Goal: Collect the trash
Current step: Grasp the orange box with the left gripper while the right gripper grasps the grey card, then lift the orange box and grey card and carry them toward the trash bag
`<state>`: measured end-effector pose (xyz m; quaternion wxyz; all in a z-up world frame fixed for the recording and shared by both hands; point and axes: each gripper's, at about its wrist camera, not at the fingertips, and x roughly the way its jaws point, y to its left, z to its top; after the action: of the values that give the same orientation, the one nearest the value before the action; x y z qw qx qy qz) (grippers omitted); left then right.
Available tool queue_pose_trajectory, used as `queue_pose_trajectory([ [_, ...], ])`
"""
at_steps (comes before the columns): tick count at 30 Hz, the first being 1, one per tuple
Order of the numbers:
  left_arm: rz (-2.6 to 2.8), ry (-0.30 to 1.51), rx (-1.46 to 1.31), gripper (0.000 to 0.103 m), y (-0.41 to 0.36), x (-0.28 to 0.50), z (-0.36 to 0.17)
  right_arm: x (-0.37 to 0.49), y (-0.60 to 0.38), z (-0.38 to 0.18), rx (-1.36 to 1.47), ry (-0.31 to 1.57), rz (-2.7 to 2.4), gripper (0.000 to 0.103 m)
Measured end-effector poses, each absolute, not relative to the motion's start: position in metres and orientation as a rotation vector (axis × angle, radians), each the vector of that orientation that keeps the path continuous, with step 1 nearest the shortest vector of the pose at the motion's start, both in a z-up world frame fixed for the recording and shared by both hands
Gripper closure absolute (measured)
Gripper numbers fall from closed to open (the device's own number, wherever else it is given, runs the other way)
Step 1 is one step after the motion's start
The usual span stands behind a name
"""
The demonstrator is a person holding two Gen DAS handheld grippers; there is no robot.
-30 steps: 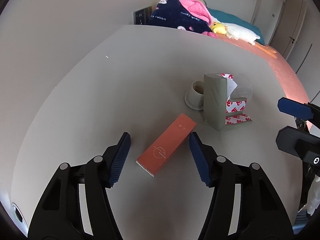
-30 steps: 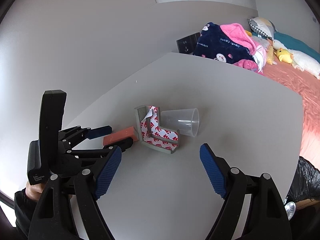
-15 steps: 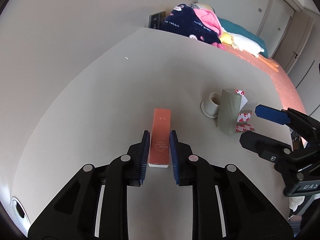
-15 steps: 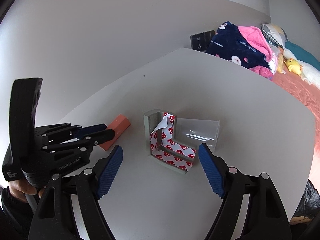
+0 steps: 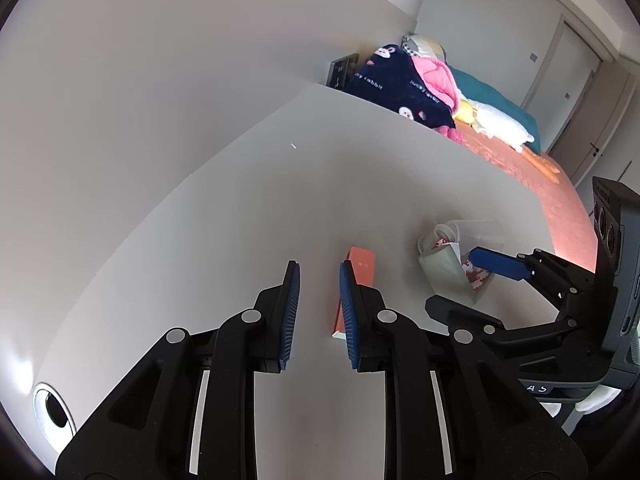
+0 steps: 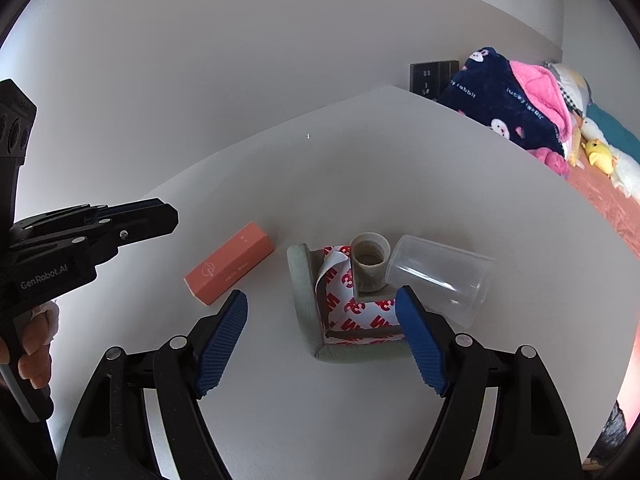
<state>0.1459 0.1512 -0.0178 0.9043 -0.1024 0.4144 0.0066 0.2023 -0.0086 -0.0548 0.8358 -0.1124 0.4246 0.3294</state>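
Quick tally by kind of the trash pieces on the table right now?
Orange box: 1
Clear plastic cup: 1
Small paper cup: 1
Grey foam corner piece with red-printed backing: 1
Total: 4

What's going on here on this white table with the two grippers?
A person is clearing trash with a handheld gripper in each hand. The left gripper is part open and empty; the orange box lies on the table beside it, not gripped. The right gripper is wide open, hanging over the grey foam corner piece, with a small cup and a tipped clear plastic cup beside it. Nothing is held.
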Motion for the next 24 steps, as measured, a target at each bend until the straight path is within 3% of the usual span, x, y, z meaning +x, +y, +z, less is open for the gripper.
queue_pose_trajectory([
  [3,0.0,0.882,-0.223,0.083,0.152,0.148,-0.024,0.202,0.0,-0.057,-0.296,0.889,0.673,0.029],
  [5,-0.002,0.892,-0.221,0.083,0.15,0.15,-0.026,0.201,0.004,-0.059,-0.354,0.869,0.634,0.039],
  [6,-0.006,0.892,-0.222,0.083,0.15,0.15,-0.026,0.202,0.004,-0.06,-0.371,0.859,0.614,0.05],
  [8,-0.019,0.889,-0.228,0.083,0.149,0.15,-0.026,0.205,-0.001,-0.058,-0.342,0.869,0.642,0.06],
  [11,-0.032,0.887,-0.241,0.083,0.148,0.15,-0.026,0.202,-0.006,-0.052,-0.303,0.877,0.684,0.09],
  [14,-0.041,0.9,-0.244,0.082,0.145,0.15,-0.028,0.198,-0.01,-0.051,-0.284,0.877,0.692,0.09],
  [15,-0.042,0.903,-0.244,0.072,0.144,0.151,-0.029,0.196,-0.012,-0.051,-0.274,0.879,0.694,0.09],
  [16,-0.039,0.905,-0.243,0.053,0.143,0.152,-0.03,0.195,-0.014,-0.051,-0.263,0.882,0.692,0.09],
  [17,-0.034,0.902,-0.24,0.045,0.141,0.152,-0.03,0.194,-0.018,-0.049,-0.246,0.883,0.69,0.09],
  [24,-0.028,0.92,-0.19,0.042,0.128,0.158,-0.039,0.185,-0.042,-0.038,-0.151,0.884,0.681,0.09],
])
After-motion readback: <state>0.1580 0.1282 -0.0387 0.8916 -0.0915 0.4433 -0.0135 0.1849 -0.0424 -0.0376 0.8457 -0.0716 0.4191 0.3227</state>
